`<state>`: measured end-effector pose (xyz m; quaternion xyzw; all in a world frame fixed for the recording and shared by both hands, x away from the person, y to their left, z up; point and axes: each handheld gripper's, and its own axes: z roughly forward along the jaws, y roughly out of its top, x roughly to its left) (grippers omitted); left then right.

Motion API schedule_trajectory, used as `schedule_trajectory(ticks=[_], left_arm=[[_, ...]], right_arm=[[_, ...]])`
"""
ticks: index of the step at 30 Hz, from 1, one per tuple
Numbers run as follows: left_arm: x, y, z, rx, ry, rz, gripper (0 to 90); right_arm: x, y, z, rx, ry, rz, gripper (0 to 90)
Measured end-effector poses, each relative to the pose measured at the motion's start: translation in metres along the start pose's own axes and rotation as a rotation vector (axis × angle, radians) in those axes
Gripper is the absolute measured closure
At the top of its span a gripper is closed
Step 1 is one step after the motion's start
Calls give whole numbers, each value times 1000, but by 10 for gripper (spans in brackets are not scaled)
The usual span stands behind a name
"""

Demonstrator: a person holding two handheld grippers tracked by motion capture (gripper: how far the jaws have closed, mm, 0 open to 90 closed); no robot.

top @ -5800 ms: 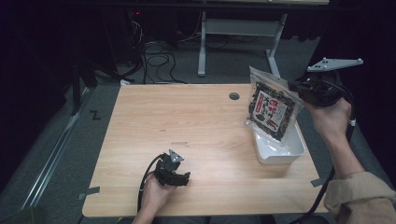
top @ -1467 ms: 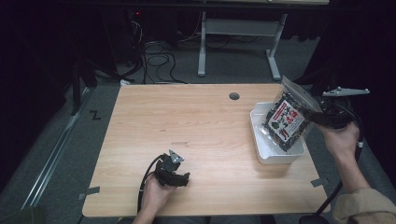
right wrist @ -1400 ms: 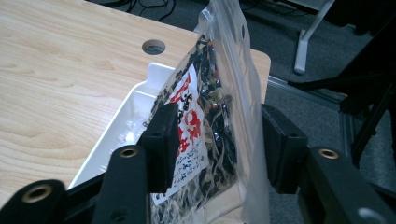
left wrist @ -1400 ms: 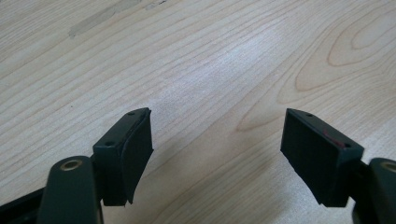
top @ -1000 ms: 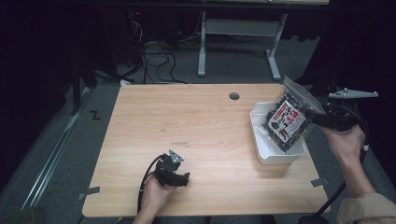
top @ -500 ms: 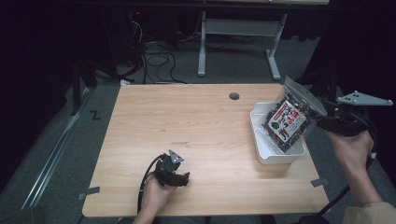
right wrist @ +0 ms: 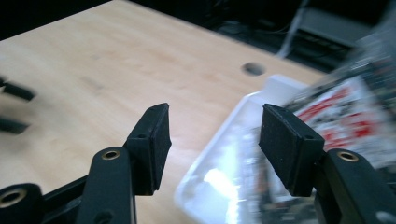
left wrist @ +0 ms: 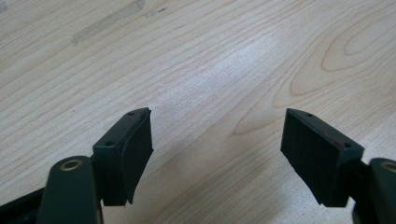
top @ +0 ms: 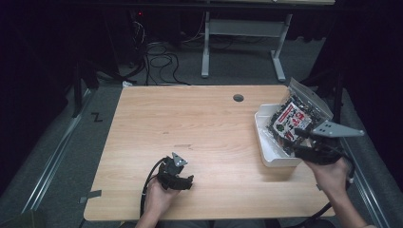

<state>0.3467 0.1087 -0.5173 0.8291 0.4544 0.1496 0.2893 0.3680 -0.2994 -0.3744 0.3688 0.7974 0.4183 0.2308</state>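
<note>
A clear bag point(top: 295, 119) with a red, white and black label leans upright in the white tray point(top: 267, 145) at the table's right edge. Just in front of it is my right gripper point(top: 298, 141), open, its jaws having just closed a little with nothing between them. In the right gripper view the right gripper point(right wrist: 212, 140) frames the tray's rim point(right wrist: 198, 179), and the blurred bag point(right wrist: 345, 112) lies behind its right jaw. My left gripper point(top: 183, 176) rests on the table near the front edge; the left gripper point(left wrist: 217, 149) is open over bare wood.
The wooden table point(top: 190, 123) has a round cable hole point(top: 238, 98) at the back, left of the tray. Cables and a desk frame stand on the dark floor beyond the far edge. The left gripper's cable loops toward the front edge.
The bag, earlier held above the tray, now stands in it. My right gripper has drawn back toward the front of the table and sunk lower. The left gripper has stayed put.
</note>
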Motion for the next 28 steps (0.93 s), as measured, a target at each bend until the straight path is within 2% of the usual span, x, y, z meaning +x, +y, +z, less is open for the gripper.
schedule_trajectory(ticks=[4, 7, 11, 14, 20, 24, 28], left_arm=[[-1, 0, 0, -3, -3, 0, 255], [-1, 0, 0, -6, -3, 0, 255], [-1, 0, -1, -6, -5, 0, 255], [-1, 0, -1, -10, -6, 0, 255], [-2, 0, -2, -16, -9, 2, 255], [-3, 1, -3, -24, -10, 1, 255], [-3, 1, -3, -25, -10, 2, 256]], right_arm=[[23, -25, 26, 52, 85, -2, 443], [34, -39, 40, 73, 111, -12, 440], [44, -54, 56, 106, 146, 3, 441], [48, -62, 64, 120, 164, 4, 444], [57, -78, 80, 165, 183, -24, 444], [61, -85, 84, 184, 178, -59, 443], [61, -88, 85, 197, 181, -56, 442]])
